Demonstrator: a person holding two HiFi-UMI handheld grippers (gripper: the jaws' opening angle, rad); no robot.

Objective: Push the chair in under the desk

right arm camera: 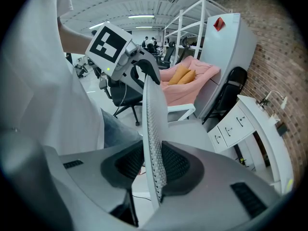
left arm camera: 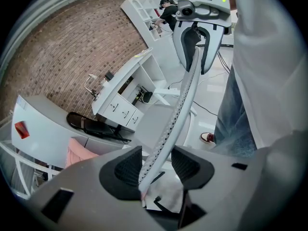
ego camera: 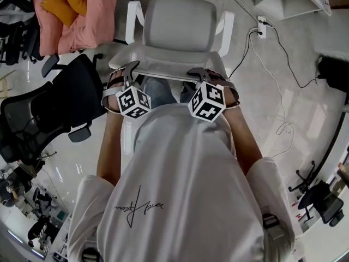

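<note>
The white chair [ego camera: 174, 26] stands on the pale floor [ego camera: 305, 108] right in front of you. Its seat is turned away from you and its mesh backrest [ego camera: 163, 74] is nearest your body. You have both tools on the top edge of that backrest. Your right hand-held gripper [right arm camera: 154, 163] pinches the mesh edge, its dark pads [right arm camera: 177, 165] pressed against it from both sides. Your left hand-held gripper [left arm camera: 157, 165] straddles the same edge further along. There the mesh lies against one pad [left arm camera: 126, 170] while a gap shows between it and the other, so those jaws stand spread around the backrest rather than clamped on it. The white desk [left arm camera: 126, 76] with its drawer unit sits beyond the chair's seat, near it, and the seat lies uncovered in the head view. To your left a black office chair [ego camera: 52, 111] stands beside the white one. Further off lies a pink bundle [ego camera: 82, 21] with orange cushions on it. Cables [ego camera: 272, 59] trail across the floor on your right.
</note>
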